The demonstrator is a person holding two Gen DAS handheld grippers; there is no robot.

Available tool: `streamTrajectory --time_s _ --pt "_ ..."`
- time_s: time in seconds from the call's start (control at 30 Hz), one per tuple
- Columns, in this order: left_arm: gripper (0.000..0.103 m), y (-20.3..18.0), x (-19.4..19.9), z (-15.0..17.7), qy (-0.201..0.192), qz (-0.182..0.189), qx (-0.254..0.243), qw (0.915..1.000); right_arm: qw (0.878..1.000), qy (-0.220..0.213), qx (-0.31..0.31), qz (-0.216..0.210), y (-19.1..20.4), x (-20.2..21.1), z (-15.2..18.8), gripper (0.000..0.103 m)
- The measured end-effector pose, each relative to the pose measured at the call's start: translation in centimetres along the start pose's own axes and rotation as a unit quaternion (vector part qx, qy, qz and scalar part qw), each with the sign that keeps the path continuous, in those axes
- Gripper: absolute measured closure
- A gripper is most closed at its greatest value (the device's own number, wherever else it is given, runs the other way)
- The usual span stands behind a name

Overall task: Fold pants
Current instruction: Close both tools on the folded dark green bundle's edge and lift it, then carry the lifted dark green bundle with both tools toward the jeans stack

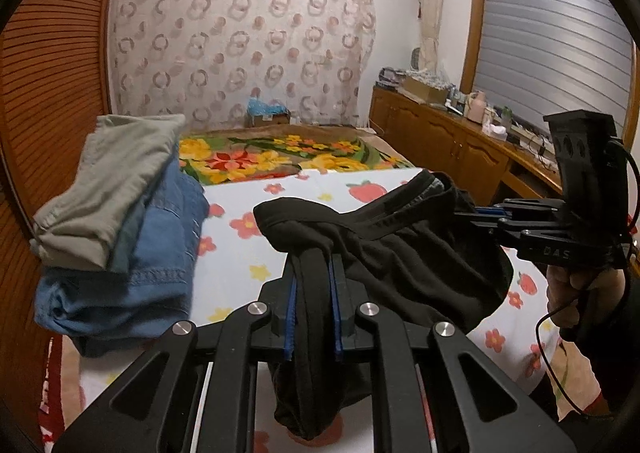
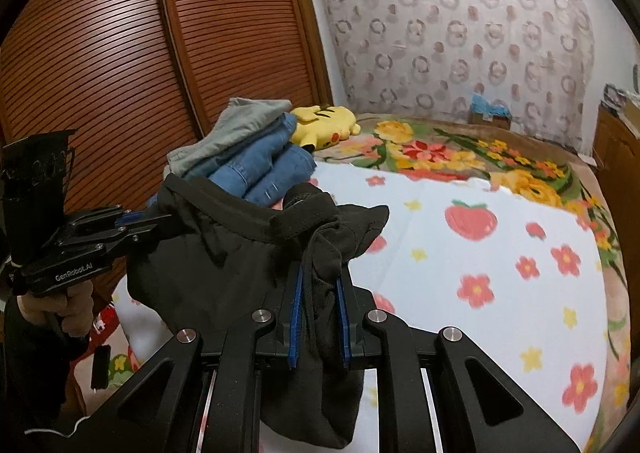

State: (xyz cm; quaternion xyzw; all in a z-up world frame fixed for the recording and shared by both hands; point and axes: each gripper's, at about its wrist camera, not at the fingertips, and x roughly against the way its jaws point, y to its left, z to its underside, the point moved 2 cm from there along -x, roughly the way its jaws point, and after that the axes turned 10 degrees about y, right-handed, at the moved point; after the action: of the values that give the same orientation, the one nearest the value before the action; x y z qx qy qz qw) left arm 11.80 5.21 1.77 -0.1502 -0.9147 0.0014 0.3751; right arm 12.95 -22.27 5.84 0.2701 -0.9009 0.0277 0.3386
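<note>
Black pants (image 1: 400,249) hang in the air above the bed, stretched by the waistband between both grippers. My left gripper (image 1: 314,265) is shut on one end of the waistband, and black cloth bunches between its blue pads and droops below them. In the same view my right gripper (image 1: 466,213) pinches the other end at the right. In the right wrist view my right gripper (image 2: 320,273) is shut on a gathered fold of the pants (image 2: 224,253), while my left gripper (image 2: 160,219) grips them at the left.
A stack of folded clothes, grey (image 1: 116,189) over blue denim (image 1: 152,265), lies on the bed's left side by the wooden wardrobe (image 2: 120,53). A yellow plush toy (image 2: 324,125) sits behind it. A flowered sheet (image 2: 480,273) covers the bed. A cluttered wooden sideboard (image 1: 460,137) runs along the right.
</note>
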Motion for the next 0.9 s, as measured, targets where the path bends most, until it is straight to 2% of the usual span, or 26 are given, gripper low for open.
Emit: streamTrajectory --time_s 0.17,0.5,0.73,0.9 --pt "0.089 2.2 1.1 -1.8 -0.019 -0.016 0.014 0.9996 1.0 -0.001 0.026 -0.011 0.3 -1.3 -3.6 0.088" --pt "0.089 8.4 3.1 -5.7 -0.055 -0.072 0.046 0.9948 0.995 -0.017 0.089 -0.042 1.1 -4.9 -12.3 0.088" --pt "0.089 11.8 3.6 -6.7 -0.072 -0.096 0.07 0.9903 0.989 -0.025 0.135 -0.052 1.5 -8.6 -17.0 0.088" --pt "0.089 13.8 2.6 -6.5 -0.071 -0.104 0.087 0.9882 0.986 -0.021 0.157 -0.053 1.6 -11.0 -19.5 0.088"
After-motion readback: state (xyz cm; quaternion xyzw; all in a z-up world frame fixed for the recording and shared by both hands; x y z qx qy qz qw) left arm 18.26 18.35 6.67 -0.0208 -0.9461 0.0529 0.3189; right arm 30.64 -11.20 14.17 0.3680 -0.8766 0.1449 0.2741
